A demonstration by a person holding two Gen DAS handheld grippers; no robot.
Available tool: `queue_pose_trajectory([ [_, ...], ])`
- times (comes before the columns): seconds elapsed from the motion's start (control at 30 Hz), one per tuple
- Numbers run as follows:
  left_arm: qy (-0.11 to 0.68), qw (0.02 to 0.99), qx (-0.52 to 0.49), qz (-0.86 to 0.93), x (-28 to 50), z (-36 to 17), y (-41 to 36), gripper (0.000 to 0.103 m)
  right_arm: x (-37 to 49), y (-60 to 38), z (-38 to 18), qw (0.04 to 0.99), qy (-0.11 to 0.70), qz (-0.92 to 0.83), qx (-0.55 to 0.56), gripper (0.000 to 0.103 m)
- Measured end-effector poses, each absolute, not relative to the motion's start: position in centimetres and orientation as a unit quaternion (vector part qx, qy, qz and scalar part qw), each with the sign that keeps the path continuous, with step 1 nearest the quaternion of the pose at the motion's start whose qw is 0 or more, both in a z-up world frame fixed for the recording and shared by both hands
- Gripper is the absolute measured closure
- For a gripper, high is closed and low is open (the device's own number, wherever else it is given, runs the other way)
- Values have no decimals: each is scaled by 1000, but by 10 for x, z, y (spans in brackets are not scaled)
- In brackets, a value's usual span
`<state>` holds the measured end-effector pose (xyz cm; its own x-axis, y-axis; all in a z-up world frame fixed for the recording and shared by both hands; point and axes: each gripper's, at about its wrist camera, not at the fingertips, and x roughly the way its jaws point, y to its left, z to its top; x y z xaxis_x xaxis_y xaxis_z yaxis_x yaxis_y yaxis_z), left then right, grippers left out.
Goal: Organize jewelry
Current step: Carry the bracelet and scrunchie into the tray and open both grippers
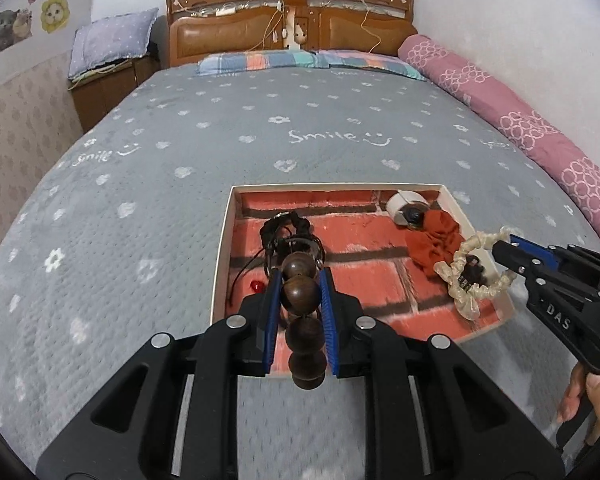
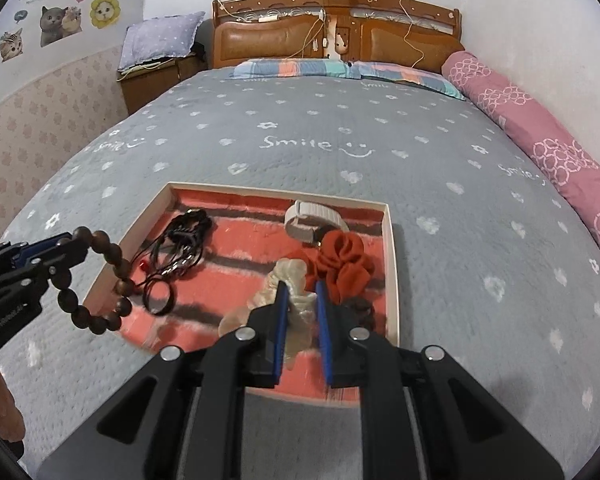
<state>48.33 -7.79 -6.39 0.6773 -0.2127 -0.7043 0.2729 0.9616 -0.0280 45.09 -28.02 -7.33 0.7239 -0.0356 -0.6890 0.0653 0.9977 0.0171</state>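
A grey quilted bedspread printed with white flowers and "Smile" is covering the bed. A carved brown wooden headboard is standing at its far edge, with two striped pastel pillows lying before it. A pink ring-patterned bolster is running along the right edge. Cat stickers are decorating the left wall above a lilac dotted cushion resting on a brown wooden bedside cabinet.

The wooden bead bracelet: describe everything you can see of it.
The wooden bead bracelet is a loop of round, dark brown, glossy beads that look like polished wood. The left tongs are shut on it, blue pads pressing a bead from either side. The rest of the loop hangs free in the air over the near left corner of the white-rimmed tray, touching nothing else visible.
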Motion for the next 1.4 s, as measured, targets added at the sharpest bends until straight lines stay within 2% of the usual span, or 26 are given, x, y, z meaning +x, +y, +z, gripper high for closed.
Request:
queue_pose_trajectory([
  [0.33,401,910,45,-97,551,-108,-75,85,507,-308,-113,919,387,-57,45,89],
  [0.7,424,901,68,-59,563,-137,-58,85,509,-313,-131,912,403,-53,47,86],
  [0.73,424,901,67,-59,562,-138,-57,83,509,-312,-130,911,406,-50,47,86],
  [0.77,426,901,65,-59,560,-140,-56,74,509,-310,-129,911,408,-49,43,86],
  [0.8,426,900,64,-59,559,-140,-56,70,508,-308,-128,911,408,-50,38,86],
  [0.83,425,901,64,-59,557,-141,-55,64,508,-307,-127,911,408,-48,37,83],
  [0.87,425,901,63,-60,556,-141,-54,60,508,-306,-126,911,408,-47,37,73],
  [0.93,424,901,66,-64,552,-140,-54,57,505,-306,-124,914,402,-47,36,59],
  [1.03,418,903,65,-72,546,-136,-54,53,502,-304,-119,916,397,-41,38,58],
  [1.13,406,909,54,-81,538,-129,-52,41,494,-301,-114,921,385,-40,38,47],
  [1.23,395,913,49,-87,530,-123,-52,34,488,-299,-114,924,379,-38,37,45],
  [1.4,389,916,54,-84,524,-118,-53,31,490,-302,-115,922,383,-50,35,45],
])
